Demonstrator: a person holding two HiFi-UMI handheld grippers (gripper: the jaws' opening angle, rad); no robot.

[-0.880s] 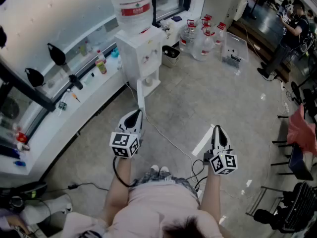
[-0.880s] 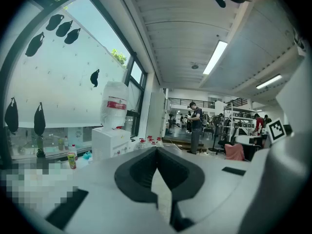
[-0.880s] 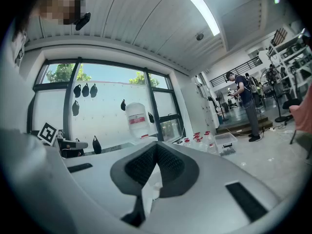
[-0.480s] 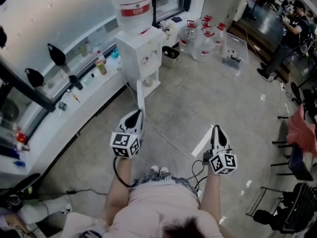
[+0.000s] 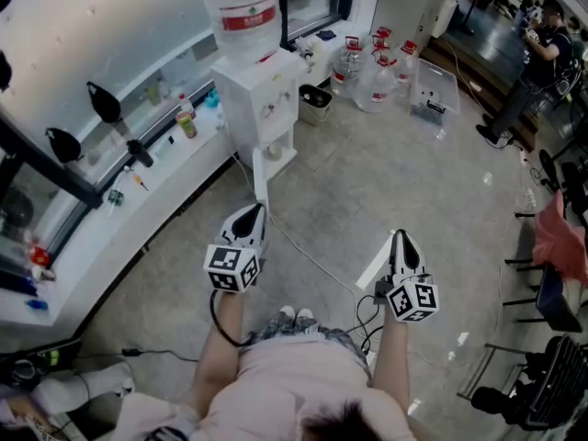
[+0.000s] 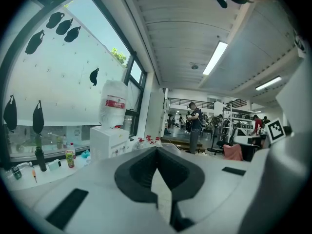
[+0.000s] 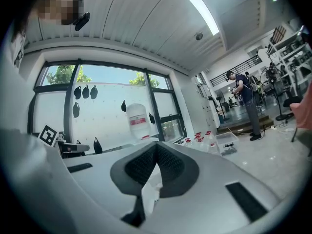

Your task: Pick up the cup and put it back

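Note:
I see no cup for certain; a small pale round thing (image 5: pixel 273 152) sits in the foot of the white water dispenser (image 5: pixel 260 95), too small to name. My left gripper (image 5: pixel 246 219) hangs over the floor about a step short of the dispenser, jaws shut with nothing between them. My right gripper (image 5: pixel 401 240) is level with it to the right, also shut and empty. In the left gripper view the closed tips (image 6: pixel 157 147) point toward the dispenser (image 6: pixel 109 141). From the right gripper (image 7: pixel 157 145) the dispenser's bottle (image 7: pixel 138 122) shows beyond the tips.
A window ledge (image 5: pixel 138 200) with small bottles (image 5: pixel 187 122) runs along the left. Water jugs (image 5: pixel 377 76) and a clear bin (image 5: pixel 432 95) stand behind the dispenser. A cable (image 5: pixel 312 260) crosses the floor. Chairs (image 5: pixel 551 283) crowd the right; a person (image 5: pixel 537 53) stands far right.
Both grippers have stayed where they were, still shut. A dark thing at the lower left edge has slid out of sight.

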